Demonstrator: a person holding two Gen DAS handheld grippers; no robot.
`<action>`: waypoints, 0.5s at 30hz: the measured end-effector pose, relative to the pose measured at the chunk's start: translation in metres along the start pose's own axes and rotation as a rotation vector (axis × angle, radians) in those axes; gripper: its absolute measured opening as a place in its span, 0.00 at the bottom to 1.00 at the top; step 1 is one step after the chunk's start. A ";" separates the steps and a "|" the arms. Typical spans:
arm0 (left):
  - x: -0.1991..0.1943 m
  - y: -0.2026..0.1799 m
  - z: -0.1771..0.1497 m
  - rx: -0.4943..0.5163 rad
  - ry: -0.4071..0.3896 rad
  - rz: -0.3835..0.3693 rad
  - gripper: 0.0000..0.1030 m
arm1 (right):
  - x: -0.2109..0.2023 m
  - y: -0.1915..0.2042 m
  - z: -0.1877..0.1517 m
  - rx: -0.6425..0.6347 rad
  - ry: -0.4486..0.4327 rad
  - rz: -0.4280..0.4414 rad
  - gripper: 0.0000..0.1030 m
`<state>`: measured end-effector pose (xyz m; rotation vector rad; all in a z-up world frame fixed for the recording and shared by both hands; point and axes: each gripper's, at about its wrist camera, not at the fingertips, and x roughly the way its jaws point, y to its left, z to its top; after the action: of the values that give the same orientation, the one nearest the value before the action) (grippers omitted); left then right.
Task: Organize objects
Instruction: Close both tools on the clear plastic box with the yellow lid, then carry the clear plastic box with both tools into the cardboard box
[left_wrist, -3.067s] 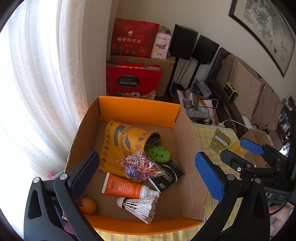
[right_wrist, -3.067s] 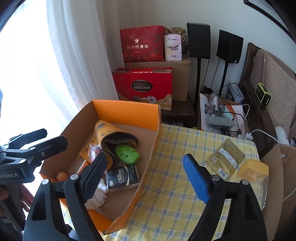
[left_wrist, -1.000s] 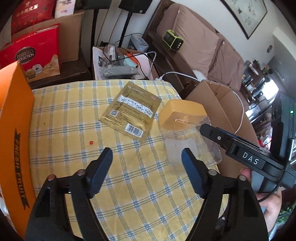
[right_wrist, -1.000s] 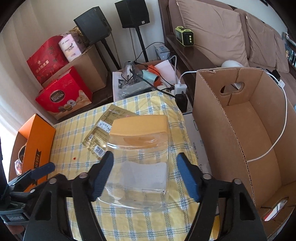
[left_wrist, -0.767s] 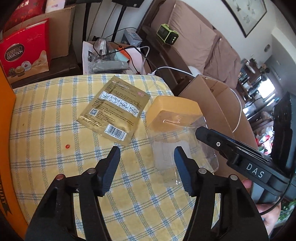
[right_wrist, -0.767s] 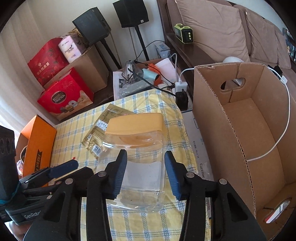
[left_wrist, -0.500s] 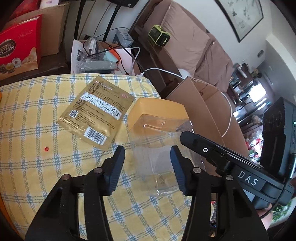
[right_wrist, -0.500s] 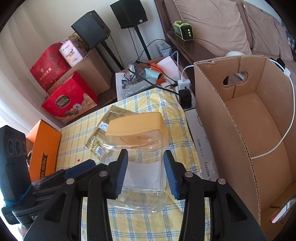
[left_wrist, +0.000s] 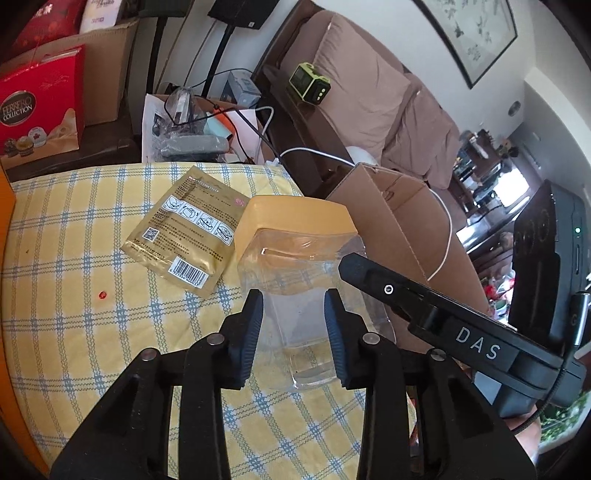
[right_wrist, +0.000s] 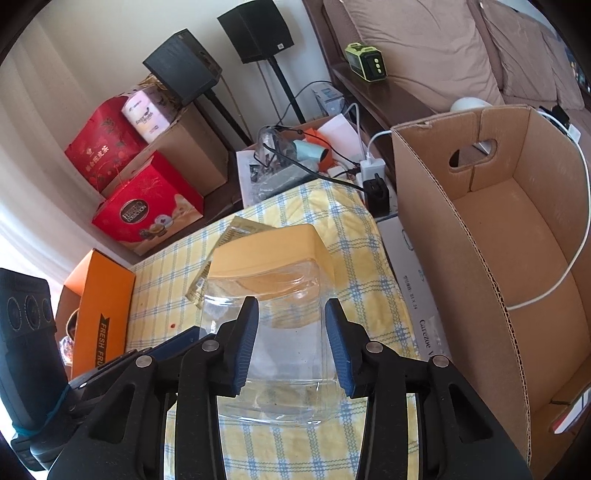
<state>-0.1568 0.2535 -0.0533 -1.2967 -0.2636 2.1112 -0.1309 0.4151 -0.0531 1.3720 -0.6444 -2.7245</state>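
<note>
Left tool (left_wrist: 291, 332) and right tool (right_wrist: 291, 339) have moved in over the clear jar (left_wrist: 295, 258), jaws closing astride it, grip uncertain; cardboard box (right_wrist: 443, 240) wall at its 3 o'clock, bare tabletop (left_wrist: 74, 332) at 9 o'clock

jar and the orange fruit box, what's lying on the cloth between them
A gold foil packet lies flat between the jar and the orange box, its edge right by the jar's lid; clearest in the left wrist view.

Jar (left_wrist: 295, 258) lies on its side on table (left_wrist: 74, 258), lid end away from cams. Packet (left_wrist: 184, 229) flat on table just left of jar, behind-left; one corner under lid in right-wrist view. Open carton (right_wrist: 498, 258) right of table, cable (right_wrist: 569, 258) hanging into it. Fruit box (right_wrist: 99, 306) at table's left edge. Speakers (right_wrist: 221, 48) behind table, near wall.
</note>
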 end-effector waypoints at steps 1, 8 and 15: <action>-0.006 0.001 0.000 -0.003 -0.010 -0.001 0.30 | -0.002 0.004 0.000 -0.006 -0.005 0.001 0.38; -0.055 0.008 -0.005 -0.001 -0.090 0.043 0.32 | -0.021 0.044 0.001 -0.093 -0.044 0.014 0.38; -0.111 0.037 0.003 -0.055 -0.171 0.075 0.32 | -0.030 0.106 0.004 -0.189 -0.063 0.062 0.38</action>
<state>-0.1408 0.1574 0.0112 -1.1751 -0.3525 2.2971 -0.1326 0.3259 0.0110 1.2092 -0.4117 -2.7076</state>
